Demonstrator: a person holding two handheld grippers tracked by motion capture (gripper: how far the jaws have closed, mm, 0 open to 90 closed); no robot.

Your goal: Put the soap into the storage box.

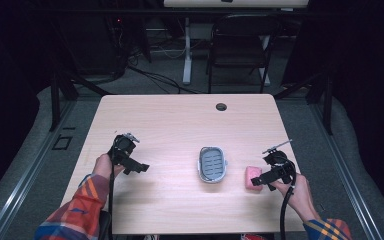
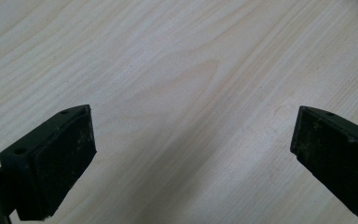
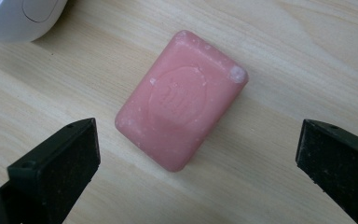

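**Soap still on the table, dish still empty**

Your right gripper [image 1: 258,179] sits near the right edge of the table [image 1: 180,120], with its jaws spread wide and nothing between them. In the right gripper view the pink soap bar [image 3: 182,99] lies flat on the wood just ahead of the two pads [image 3: 58,168], clear of both and turned at a slant to the line between them. No grasp has been made yet.

The grey soap dish [image 1: 213,164] stands just left of the bar, a little right of the table's middle and nearer your edge than the far one. Its ribbed floor looks bare from the high view, though at that size you can't be fully sure.

Your left gripper [image 1: 139,167] hovers near the left edge, well apart from both the dish and the soap. Its jaws are also wide open and hold nothing; its own view looks down on plain wood grain.

Judged from this, the job is at its very start: the approach to the soap is made, but closing on it, lifting it and setting it into the dish all remain. You will probably want to square the jaws to the bar's long sides before closing, since soap may slip from a skewed grip.
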